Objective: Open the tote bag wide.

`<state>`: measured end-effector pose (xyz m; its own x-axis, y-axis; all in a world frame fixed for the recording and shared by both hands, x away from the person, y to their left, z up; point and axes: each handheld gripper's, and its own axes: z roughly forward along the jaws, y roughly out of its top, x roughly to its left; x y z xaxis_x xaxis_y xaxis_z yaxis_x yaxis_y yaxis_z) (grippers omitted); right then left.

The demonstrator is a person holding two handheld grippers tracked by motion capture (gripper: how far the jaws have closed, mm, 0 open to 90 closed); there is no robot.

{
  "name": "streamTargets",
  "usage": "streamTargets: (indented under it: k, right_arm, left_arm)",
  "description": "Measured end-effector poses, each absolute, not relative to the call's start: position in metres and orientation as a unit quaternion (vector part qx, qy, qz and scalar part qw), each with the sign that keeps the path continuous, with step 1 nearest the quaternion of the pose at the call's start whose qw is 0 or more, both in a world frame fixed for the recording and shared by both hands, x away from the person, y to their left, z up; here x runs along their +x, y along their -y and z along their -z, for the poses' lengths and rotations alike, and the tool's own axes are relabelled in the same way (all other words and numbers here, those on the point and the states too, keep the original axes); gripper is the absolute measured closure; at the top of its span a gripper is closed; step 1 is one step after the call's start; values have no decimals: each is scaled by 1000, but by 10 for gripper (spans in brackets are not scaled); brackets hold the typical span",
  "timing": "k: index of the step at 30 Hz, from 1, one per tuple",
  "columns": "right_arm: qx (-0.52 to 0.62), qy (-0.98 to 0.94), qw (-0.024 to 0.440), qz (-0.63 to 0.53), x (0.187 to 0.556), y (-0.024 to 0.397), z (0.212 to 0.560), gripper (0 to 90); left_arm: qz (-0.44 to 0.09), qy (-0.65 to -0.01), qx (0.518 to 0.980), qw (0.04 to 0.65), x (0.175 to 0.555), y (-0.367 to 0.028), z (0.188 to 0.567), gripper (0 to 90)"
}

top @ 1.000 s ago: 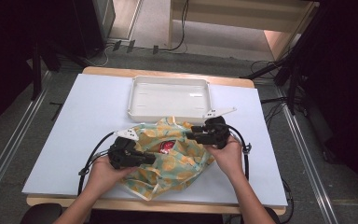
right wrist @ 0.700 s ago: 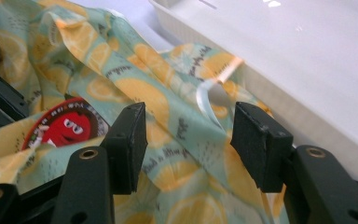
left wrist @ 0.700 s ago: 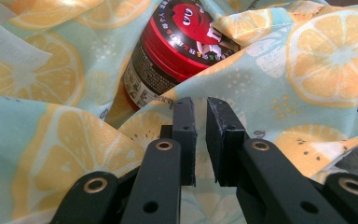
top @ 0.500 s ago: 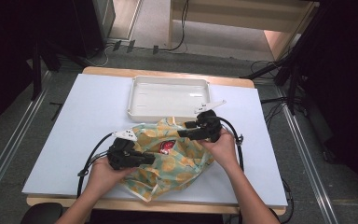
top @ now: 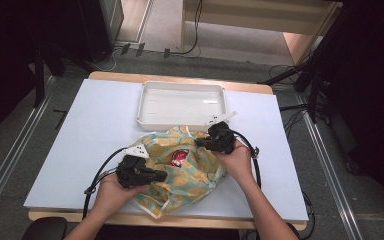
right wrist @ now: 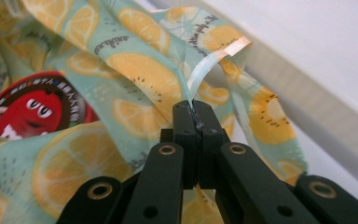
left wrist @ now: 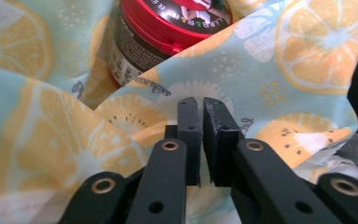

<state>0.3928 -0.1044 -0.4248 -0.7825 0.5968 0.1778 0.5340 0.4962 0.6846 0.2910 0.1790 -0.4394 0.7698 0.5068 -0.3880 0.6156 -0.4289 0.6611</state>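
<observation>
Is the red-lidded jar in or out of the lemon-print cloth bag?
In: the red-lidded jar sits within the lemon-print cloth bag, fabric folded around it.

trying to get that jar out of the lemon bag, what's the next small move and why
Probably draw the right gripper away from the left gripper, pulling the ribbon it has just closed on. That should widen the bag mouth around the red-lidded jar.

High view: fixed above the bench's near edge, facing forward and down. Gripper views: mounted on each tool, looking along its fingers at close range. All share the lemon-print cloth and red-lidded jar.
</observation>
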Motion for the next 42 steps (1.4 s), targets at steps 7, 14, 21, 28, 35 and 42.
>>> streamTargets:
  k: [7,14,21,28,35,42]
  right_arm:
    - [354,-844,60,-398,398,123,418,900]
    - [373,-834,77,-400,409,139,415,900]
    - [390,-829,89,-392,424,144,421,900]
    - [363,-827,90,-421,406,141,402,722]
    - [343,-824,71,-446,383,137,382,750]
    - [316,-841,61,-434,355,123,377,877]
  left_arm:
    - [90,-322,853,400,285,-164,449,900]
    - [90,-324,859,387,287,-165,457,900]
    - [94,-344,859,366,294,-174,467,900]
    - [93,-338,852,389,293,-177,450,900]
    - [75,-310,859,401,292,-171,424,900]
    - [53,-302,857,414,313,-169,388,900]
